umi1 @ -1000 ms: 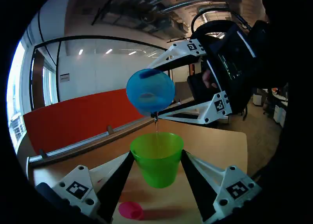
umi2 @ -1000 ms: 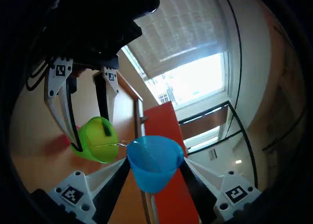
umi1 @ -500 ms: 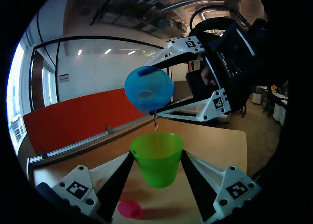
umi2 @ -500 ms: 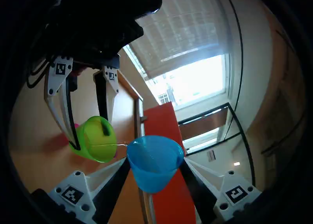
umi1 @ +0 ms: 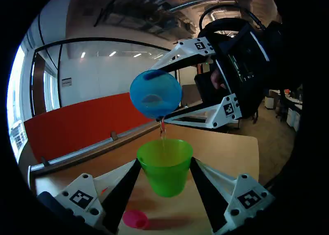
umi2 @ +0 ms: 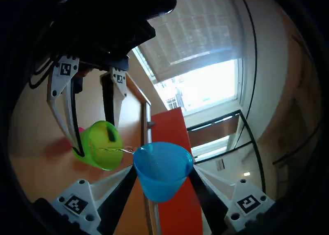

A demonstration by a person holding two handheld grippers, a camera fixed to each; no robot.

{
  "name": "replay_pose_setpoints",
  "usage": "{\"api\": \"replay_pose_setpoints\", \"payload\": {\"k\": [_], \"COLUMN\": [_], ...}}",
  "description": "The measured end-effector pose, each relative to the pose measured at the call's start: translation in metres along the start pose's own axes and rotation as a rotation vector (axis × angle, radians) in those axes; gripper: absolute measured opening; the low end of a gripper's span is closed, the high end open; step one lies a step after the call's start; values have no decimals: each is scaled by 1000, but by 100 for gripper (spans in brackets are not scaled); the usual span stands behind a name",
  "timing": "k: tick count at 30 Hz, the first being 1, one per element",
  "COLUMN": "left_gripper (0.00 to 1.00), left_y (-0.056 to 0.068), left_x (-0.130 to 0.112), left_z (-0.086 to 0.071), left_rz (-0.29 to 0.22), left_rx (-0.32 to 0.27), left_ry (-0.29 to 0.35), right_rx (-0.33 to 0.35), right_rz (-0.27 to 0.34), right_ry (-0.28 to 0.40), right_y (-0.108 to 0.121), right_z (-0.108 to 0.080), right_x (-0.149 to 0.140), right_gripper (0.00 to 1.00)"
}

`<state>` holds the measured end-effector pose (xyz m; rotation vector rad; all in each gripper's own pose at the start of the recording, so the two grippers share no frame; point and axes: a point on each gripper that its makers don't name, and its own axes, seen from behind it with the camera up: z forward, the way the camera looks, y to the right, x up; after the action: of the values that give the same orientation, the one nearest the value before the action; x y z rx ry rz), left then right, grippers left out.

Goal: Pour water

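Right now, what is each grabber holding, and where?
The left gripper grips the green cup by its two sides; the right gripper grips the tilted blue cup the same way.

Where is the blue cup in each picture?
Left gripper view: the blue cup is in the upper middle, tipped over, just above the green cup.
Right gripper view: the blue cup is at the bottom middle, held in the right claw, with the green cup to its left.
Shared landmark: the green cup, joined to the blue cup by a thin stream of water.
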<state>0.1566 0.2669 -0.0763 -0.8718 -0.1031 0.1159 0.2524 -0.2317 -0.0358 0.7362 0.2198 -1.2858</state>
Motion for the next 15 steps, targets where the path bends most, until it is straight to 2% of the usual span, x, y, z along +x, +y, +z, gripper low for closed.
{"api": "replay_pose_setpoints", "payload": {"k": [15], "left_gripper": [86], "left_y": [-3], "left_x": [-4], "left_z": [-1], "left_rz": [-7], "left_rx": [5], "left_ry": [-2], "right_rx": [-1], "right_rz": [-27], "right_ry": [-1], "right_y": [-4], "right_z": [4], "right_x": [0], "right_gripper": [90]}}
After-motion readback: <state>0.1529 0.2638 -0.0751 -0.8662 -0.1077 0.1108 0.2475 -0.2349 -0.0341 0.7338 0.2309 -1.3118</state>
